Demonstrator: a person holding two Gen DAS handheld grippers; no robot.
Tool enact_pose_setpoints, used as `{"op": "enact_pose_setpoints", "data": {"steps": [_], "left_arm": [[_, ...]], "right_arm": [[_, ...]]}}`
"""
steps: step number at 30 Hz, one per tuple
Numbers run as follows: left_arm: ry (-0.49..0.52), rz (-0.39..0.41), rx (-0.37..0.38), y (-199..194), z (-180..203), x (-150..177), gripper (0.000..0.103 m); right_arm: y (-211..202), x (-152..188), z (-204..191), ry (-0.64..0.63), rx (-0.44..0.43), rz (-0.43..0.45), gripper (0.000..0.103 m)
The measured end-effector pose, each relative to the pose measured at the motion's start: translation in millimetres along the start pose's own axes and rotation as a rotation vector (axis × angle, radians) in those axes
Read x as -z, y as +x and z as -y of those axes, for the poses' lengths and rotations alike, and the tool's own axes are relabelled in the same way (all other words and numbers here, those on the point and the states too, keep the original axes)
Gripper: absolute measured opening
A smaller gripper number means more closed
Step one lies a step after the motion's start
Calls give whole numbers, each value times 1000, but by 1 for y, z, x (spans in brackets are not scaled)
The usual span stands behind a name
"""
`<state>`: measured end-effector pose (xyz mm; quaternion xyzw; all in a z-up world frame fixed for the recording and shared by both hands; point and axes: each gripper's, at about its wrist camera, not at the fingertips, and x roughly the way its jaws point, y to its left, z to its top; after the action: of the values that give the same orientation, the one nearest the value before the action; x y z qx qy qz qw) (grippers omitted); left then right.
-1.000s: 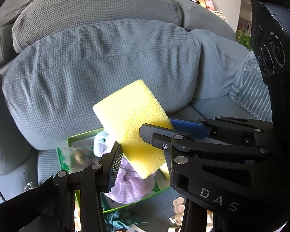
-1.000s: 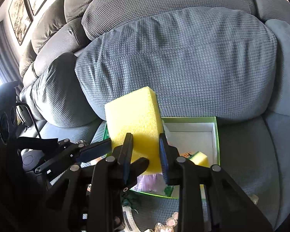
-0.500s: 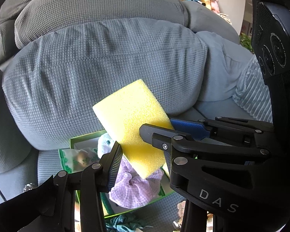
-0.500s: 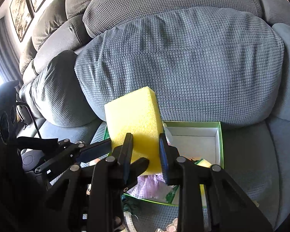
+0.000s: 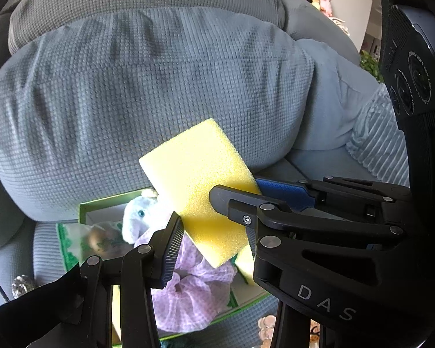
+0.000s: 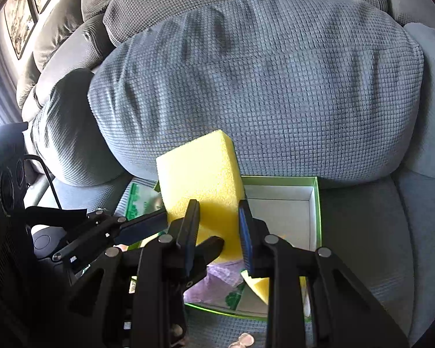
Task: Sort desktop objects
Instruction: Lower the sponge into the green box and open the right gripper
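**Both tongs on one sponge, box directly below**

Right tongs are clamped across the thin faces of the yellow sponge, the two pads pressing its lower part at centre frame. Left tongs grip the same sponge across its broad width: one ribbed pad bears on its lower left edge, the other finger lies against its right edge. In the left wrist view the sponge's long axis runs from upper left to lower right, its free end pointing up toward the grey sofa cushion.

Below and just behind the sponge sits the green box on the sofa seat. The right wrist view shows its far right part bare and white; the near left part holds a lilac scrunchie, a pale plush toy and a second yellow piece.

Judged from this, the sponge is meant for the box. The right tongs sit nearer the bare corner, which lies to the lower right of the sponge.
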<state>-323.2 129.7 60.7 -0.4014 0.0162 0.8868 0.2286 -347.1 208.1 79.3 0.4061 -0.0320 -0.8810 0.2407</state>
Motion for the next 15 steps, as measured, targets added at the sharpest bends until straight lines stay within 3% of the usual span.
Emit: {"op": "enact_pose_setpoints", "data": {"steps": [15], "left_arm": [[-21,-54,26,39,-2,-2,45]], "right_arm": [[31,1,27,42,27,-41,27]]}}
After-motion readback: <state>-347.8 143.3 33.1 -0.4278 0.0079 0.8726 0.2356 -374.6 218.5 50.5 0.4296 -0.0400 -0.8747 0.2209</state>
